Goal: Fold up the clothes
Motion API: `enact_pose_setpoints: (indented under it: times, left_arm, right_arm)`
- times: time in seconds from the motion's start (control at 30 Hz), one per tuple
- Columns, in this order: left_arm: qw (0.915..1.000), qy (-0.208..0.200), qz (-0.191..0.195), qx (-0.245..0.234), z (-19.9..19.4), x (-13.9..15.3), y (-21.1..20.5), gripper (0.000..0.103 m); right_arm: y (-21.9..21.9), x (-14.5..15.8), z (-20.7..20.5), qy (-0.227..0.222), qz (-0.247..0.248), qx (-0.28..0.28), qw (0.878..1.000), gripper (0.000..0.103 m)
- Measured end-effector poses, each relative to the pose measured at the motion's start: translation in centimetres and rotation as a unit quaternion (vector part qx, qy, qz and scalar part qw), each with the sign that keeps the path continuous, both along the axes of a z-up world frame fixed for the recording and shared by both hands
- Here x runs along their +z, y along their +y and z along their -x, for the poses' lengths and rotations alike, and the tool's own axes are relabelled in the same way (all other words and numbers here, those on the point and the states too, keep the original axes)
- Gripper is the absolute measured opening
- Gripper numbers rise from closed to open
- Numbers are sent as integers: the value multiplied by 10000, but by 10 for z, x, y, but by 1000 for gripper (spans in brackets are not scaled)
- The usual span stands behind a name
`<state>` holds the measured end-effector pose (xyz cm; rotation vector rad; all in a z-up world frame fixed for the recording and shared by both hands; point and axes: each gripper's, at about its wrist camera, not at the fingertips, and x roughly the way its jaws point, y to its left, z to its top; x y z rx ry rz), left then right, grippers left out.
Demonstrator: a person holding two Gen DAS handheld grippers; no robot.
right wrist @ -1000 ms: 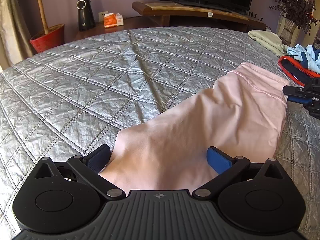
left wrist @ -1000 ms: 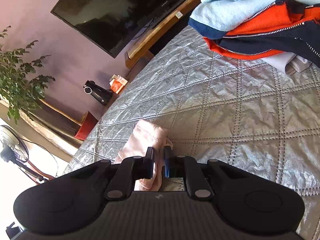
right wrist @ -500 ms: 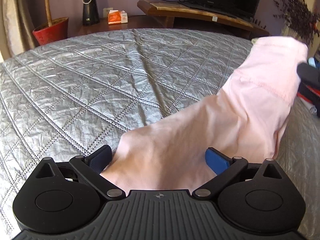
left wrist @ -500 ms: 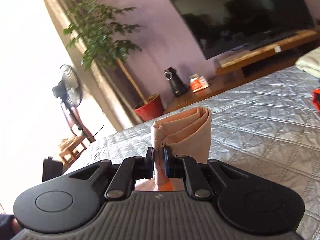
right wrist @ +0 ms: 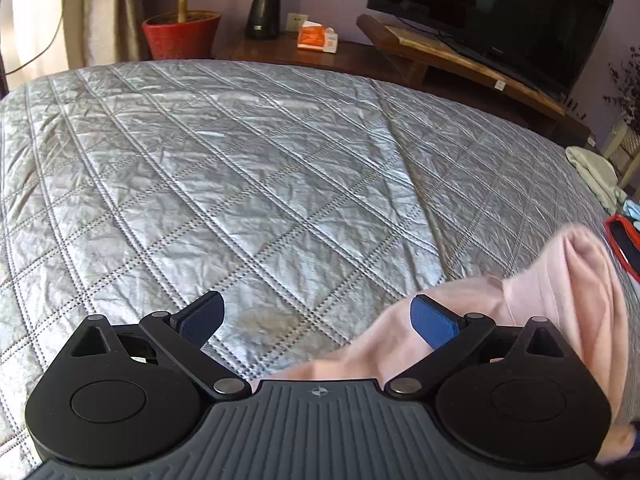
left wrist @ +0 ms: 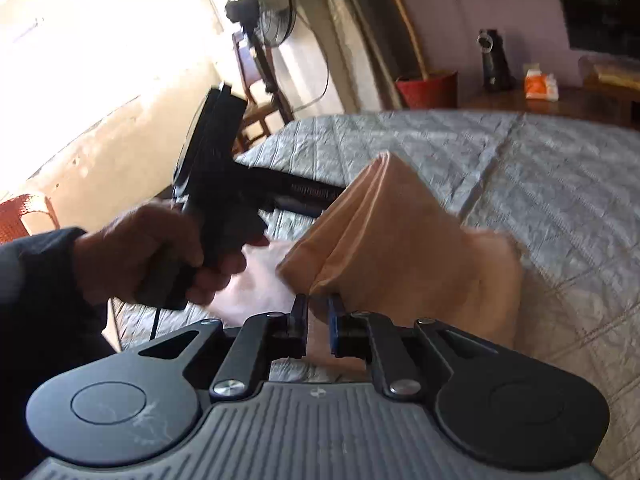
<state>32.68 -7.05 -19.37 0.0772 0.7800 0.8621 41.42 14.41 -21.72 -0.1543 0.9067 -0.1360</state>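
A pale pink garment lies partly lifted over the grey quilted bed. My left gripper is shut on a folded edge of it and holds it up above the bed. In the left wrist view the right gripper's body and the hand holding it are at the left, next to the cloth. My right gripper is open wide, with its blue pads apart. The pink garment bunches at its right side and under its right finger.
A dark TV stands on a wooden stand beyond the bed. A red plant pot, a black speaker and an orange box are behind the bed. Other clothes lie at the bed's right edge. A fan stands by the window.
My left gripper has swung left with the pink cloth and folded it over toward the right gripper. The cloth has left the middle of the right gripper's jaws and now lies to its right.
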Motion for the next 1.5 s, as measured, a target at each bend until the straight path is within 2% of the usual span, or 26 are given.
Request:
enact_pose_setpoints:
  times: [0.03, 0.07, 0.13, 0.17, 0.23, 0.27, 0.33, 0.4, 0.47, 0.53, 0.6, 0.67, 0.73, 0.77, 0.87, 0.97, 1.07, 1.13, 1.23, 1.27, 1.33, 1.37, 1.43, 1.5]
  left_arm:
    - [9997, 140, 196, 16, 1, -6, 3, 11]
    - [9998, 170, 104, 0, 3, -4, 2, 15]
    - [9997, 209, -143, -38, 6, 3, -2, 15]
    - [9993, 63, -346, -140, 8, 12, -5, 16]
    - [9963, -238, -508, -658, 4, 22, -7, 30]
    - [9933, -388, -581, -923, 1, 27, -8, 42]
    - [9918, -618, 140, -1111, -5, 27, 11, 41]
    - [9890, -390, 894, -1108, -14, 9, 29, 41]
    - [9822, -94, 1528, -1091, -21, -13, 43, 39]
    - [9733, -392, 1952, -1144, -8, -13, 52, 40]
    - [9689, -824, 2106, -1002, 9, -1, 64, 41]
    - [9654, -1358, 2104, -730, 30, 10, 78, 43]
    - [9600, -1782, 2134, -330, 50, 14, 94, 56]
    - [9582, -1877, 2157, -108, 52, 15, 104, 61]
    - [9528, -1894, 2325, 478, 67, 6, 127, 60]
    - [9474, -1986, 2374, 815, 72, 3, 145, 60]
    - [9327, -2229, 2610, 1107, 80, -4, 166, 71]
    - [9173, -2408, 2894, 1296, 89, -13, 178, 74]
    - [8914, -2887, 3174, 1458, 102, -22, 190, 78]
    - [8867, -2979, 3229, 1443, 102, -23, 194, 78]
    - [8868, -2963, 3323, 1242, 93, -24, 201, 71]
    - [8837, -3005, 3419, 1091, 88, -25, 204, 70]
    - [8597, -3335, 3726, 1038, 90, -32, 215, 70]
    - [8326, -3668, 4028, 996, 92, -39, 225, 57]
  right_arm:
    - [4, 1, 0, -1, 24, 54, 10000, 101]
    - [9, 2, -1, -7, 37, 111, 9999, 101]
    - [19, 4, 0, -32, 35, 237, 9997, 101]
    - [24, 5, 0, -44, 34, 300, 9995, 101]
    - [31, 7, 2, -76, -9, 388, 9992, 101]
    - [34, 7, 3, -80, -39, 411, 9991, 101]
    - [39, 7, 4, -30, -111, 469, 9988, 101]
    - [44, 6, 5, 46, -161, 533, 9984, 102]
    - [50, 4, 6, 152, -116, 589, 9981, 102]
    - [55, 5, 6, 201, -105, 632, 9977, 102]
    - [57, 6, 7, 198, -166, 635, 9976, 102]
    - [60, 7, 7, 202, -238, 652, 9974, 102]
    - [64, 7, 9, 222, -281, 704, 9969, 102]
    - [67, 8, 10, 234, -290, 729, 9966, 102]
    - [77, 7, 13, 268, -317, 818, 9958, 102]
    - [90, 8, 15, 284, -283, 946, 9947, 102]
    - [104, 9, 16, 288, -231, 1094, 9933, 102]
    - [112, 9, 16, 296, -205, 1185, 9923, 102]
    - [122, 10, 16, 297, -156, 1280, 9912, 102]
    - [126, 10, 17, 296, -141, 1309, 9908, 102]
    - [132, 10, 17, 295, -108, 1365, 9901, 102]
    - [134, 10, 18, 295, -92, 1387, 9899, 102]
    - [137, 10, 19, 294, -68, 1434, 9892, 102]
    - [140, 11, 19, 293, -44, 1485, 9885, 102]
